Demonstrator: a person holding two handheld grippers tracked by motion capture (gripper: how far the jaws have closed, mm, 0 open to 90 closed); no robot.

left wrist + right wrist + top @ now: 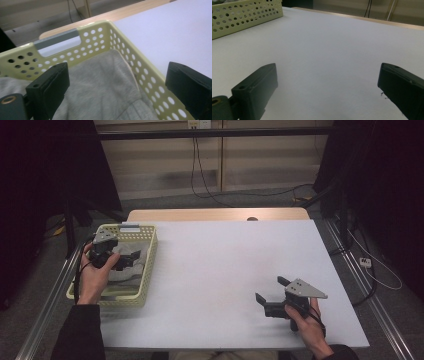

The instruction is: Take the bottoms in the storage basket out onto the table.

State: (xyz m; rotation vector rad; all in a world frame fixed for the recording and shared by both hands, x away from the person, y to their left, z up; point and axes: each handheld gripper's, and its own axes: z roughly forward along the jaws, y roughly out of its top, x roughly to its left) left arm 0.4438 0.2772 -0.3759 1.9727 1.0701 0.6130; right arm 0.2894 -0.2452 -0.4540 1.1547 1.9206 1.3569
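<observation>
Cloth first: the grey garment (100, 85) lies inside the yellow perforated basket (148, 265) at the left of the high view, bunched against the wall nearest the white table (225, 265); my left gripper (131, 257) hangs over it with jaws spread wide and nothing pinched between them, so I read the step as a release just finished, or a fresh grasp about to be lined up. To do it well I'd clear the basket rim before swinging sideways, since the right-hand jaw in the left gripper view sits just outside the wall; if a regrasp is wanted, I'd come straight down onto the thick fold at the centre of that view rather than the thin edge by the holes. My right gripper (272, 296) rests low right in the high view, jaws likewise apart and empty over bare table; I'd leave it there, well apart from the basket.
</observation>
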